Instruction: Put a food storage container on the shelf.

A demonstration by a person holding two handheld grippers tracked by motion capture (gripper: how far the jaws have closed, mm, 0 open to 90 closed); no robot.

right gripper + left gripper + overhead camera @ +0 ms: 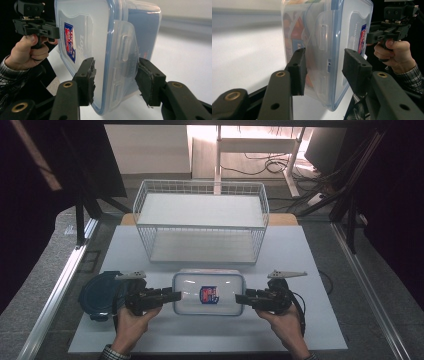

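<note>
Seen from above, left to right: a dark blue round lid (100, 295) lay at the left edge of the white board (310, 270), just behind the left claw (176, 296).

Left claw, gripped in the left hand (131, 324), pointed inward and clamped on the left short end of the clear plastic box (209, 292) — jaws about half closed. Close up in the left gripper view, one pad (298, 71) pressed against the box's base side, the other (354, 68) against the blue-rimmed lid side, with the side clip between them.

Box held level between both claws at the front centre of the board, just in front of the white wire basket (201, 222); red-and-blue label (209, 295) faced up on the lid. Orange and blue contents showed through the wall in the left gripper view.

Right claw (239, 299), in the right hand (286, 325), mirrored the first — likewise about half closed and clamped on the box's right short end. In the right gripper view, worn pads (147, 82) squeezed the lid and base either side of the clip.
</note>
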